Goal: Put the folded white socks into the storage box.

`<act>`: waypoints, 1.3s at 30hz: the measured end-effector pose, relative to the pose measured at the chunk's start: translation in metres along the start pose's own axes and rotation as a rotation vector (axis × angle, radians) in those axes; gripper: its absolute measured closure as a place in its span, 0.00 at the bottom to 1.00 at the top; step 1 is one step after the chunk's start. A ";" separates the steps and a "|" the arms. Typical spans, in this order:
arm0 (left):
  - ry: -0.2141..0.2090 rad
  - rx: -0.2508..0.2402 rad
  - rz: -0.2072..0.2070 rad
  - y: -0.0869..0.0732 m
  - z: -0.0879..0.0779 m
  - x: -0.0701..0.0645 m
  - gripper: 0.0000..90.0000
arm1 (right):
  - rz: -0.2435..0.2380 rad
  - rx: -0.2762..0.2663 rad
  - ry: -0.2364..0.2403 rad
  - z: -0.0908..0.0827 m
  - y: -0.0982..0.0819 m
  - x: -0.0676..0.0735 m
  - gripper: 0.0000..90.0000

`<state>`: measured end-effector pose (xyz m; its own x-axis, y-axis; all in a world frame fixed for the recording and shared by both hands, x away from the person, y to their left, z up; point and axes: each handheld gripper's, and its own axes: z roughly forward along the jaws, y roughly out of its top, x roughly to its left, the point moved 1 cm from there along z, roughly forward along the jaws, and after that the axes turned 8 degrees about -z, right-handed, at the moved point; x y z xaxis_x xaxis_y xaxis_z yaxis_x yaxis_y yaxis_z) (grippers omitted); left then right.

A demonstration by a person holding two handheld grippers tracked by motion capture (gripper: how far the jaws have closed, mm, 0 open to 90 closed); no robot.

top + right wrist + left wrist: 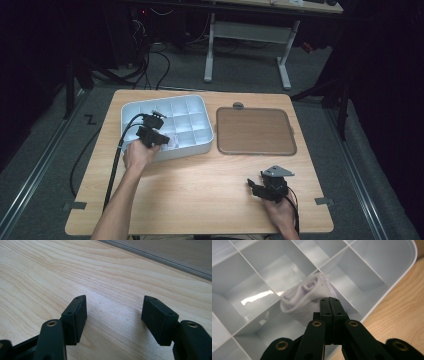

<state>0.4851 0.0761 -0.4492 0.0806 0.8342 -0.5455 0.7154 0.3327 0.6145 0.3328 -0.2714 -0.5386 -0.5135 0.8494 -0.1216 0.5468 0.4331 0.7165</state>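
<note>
We are reading no brand or lettering anywhere. We are working at a light wooden table [200, 185] standing on grey carpet, with a white-legged desk [250, 45] and loose cables behind it in a dark room. Our left gripper [329, 302] is hovering over the near edge of the pale divided organizer tray [200, 145], jaws pressed together, tips just beside a rolled white sock [307, 297] lying in a compartment near that edge. Our right gripper [113, 312] is resting low over bare wood, jaws spread. A brown tray [255, 131] is sitting beside the organizer.
</note>
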 end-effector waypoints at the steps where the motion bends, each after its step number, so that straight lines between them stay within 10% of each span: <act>1: -0.002 -0.007 -0.007 0.002 0.000 -0.001 1.00 | 0.000 0.000 0.000 0.000 0.000 0.000 0.42; 10: 0.038 -0.071 -0.028 0.008 0.011 -0.003 1.00 | 0.000 0.000 0.000 0.000 0.000 0.000 0.42; 39: 0.171 0.072 0.016 -0.005 0.052 0.006 1.00 | -0.003 0.000 0.003 0.000 0.000 0.000 0.42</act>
<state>0.5177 0.0564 -0.4851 -0.0229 0.9037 -0.4274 0.7632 0.2920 0.5764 0.3325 -0.2712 -0.5386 -0.5172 0.8472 -0.1215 0.5450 0.4355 0.7165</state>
